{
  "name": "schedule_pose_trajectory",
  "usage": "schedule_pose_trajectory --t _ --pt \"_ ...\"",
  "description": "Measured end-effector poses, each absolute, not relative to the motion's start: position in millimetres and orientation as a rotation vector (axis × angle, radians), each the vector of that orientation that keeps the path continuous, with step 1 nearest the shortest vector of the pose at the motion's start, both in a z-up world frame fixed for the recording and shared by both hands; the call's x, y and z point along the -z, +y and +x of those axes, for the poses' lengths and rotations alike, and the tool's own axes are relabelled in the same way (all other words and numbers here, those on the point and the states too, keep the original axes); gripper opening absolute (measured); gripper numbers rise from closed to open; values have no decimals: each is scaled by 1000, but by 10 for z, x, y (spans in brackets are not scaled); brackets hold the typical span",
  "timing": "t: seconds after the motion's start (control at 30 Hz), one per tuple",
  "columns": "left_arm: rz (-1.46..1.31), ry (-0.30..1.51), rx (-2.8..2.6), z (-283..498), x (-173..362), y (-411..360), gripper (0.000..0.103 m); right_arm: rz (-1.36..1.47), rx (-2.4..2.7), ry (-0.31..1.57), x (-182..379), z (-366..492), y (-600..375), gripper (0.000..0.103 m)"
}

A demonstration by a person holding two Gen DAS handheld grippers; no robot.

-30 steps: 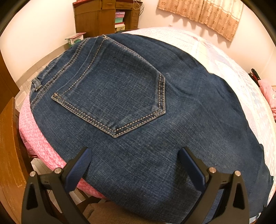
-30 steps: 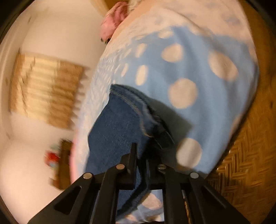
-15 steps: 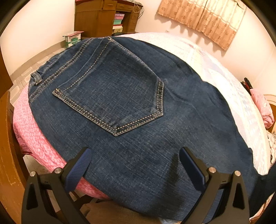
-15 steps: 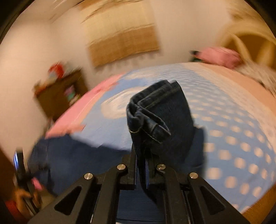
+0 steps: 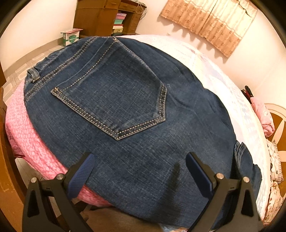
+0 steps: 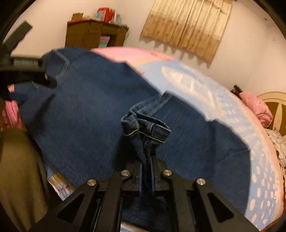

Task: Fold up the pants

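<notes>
Your right gripper is clamped on the bunched hems of the jeans, held above the seat spread on the bed. Your left gripper hovers agape near the back pocket. Judged: lengthwise fold under way; next, lay the hems toward the waistband.

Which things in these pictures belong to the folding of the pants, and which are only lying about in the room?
Belong to the job:
jeans
hem, pinched by the right gripper
left gripper, open over the jeans
bed under them

Only lying about:
wooden cabinet
small box
curtain
pink pillow
</notes>
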State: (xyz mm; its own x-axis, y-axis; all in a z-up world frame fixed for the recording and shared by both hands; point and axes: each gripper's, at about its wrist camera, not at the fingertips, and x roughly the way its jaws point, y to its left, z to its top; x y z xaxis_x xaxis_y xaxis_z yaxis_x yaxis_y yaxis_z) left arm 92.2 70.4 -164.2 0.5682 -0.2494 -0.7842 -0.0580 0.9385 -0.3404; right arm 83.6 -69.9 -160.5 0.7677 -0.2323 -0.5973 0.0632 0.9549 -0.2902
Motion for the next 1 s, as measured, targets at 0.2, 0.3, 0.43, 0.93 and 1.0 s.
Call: schedule_pose_trajectory --t 0.2,0.3,0.43,0.93,1.0 --pt "-355 967 125 927 1643 706 103 -391 104 603 1474 941 -388 7" --pt "-355 967 129 950 1637 710 103 -401 64 689 1755 1009 -324 15" --pt "-356 968 129 966 1641 725 103 -430 21 646 1811 853 -317 28" --pt "-334 973 122 988 1627 640 103 19 348 769 1618 1160 -2368 42" --pt "-328 974 121 995 1627 622 103 98 322 723 1742 1125 -2565 45"
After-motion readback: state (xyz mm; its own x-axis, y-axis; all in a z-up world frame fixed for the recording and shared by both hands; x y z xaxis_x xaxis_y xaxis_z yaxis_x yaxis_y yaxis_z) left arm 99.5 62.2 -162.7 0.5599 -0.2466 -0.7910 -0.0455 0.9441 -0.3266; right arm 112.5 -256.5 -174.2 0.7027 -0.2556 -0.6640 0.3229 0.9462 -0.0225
